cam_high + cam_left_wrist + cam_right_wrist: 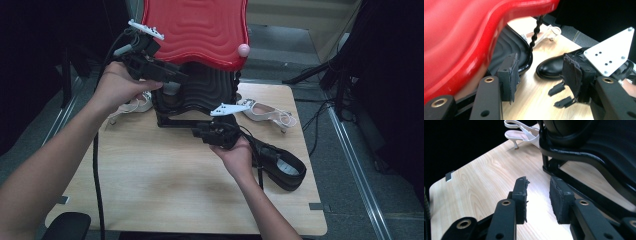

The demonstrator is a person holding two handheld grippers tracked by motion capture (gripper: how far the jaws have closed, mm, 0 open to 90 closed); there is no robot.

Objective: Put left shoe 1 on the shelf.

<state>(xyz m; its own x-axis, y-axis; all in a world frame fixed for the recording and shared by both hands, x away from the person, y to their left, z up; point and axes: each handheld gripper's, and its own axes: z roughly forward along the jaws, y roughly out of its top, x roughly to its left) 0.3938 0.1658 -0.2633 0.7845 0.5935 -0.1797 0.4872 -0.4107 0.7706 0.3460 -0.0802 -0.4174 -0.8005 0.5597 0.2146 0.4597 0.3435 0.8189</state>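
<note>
Left gripper (167, 75) sat at upper left of the high view, against the black lower shelf (200, 92) of the shoe rack, under the red top shelf (197, 27). Jaws apart, nothing between them in the left gripper view; red shelf upper left there, black shoe (550, 67) mid-frame with its toe pointing left.

Right gripper (197, 131) sat at frame centre, by the rack's black base bar (172, 121). Its jaws stood apart over bare table (486, 177) in the right gripper view, base bar just right of them.

Black shoe (280, 165) lay at right of centre, long axis running upper left to lower right, opening up. 2 white slingback heels: 1 (267, 112) right of the rack, long axis roughly left-right; 1 (135, 105) left, partly behind the left hand (117, 87).
</note>
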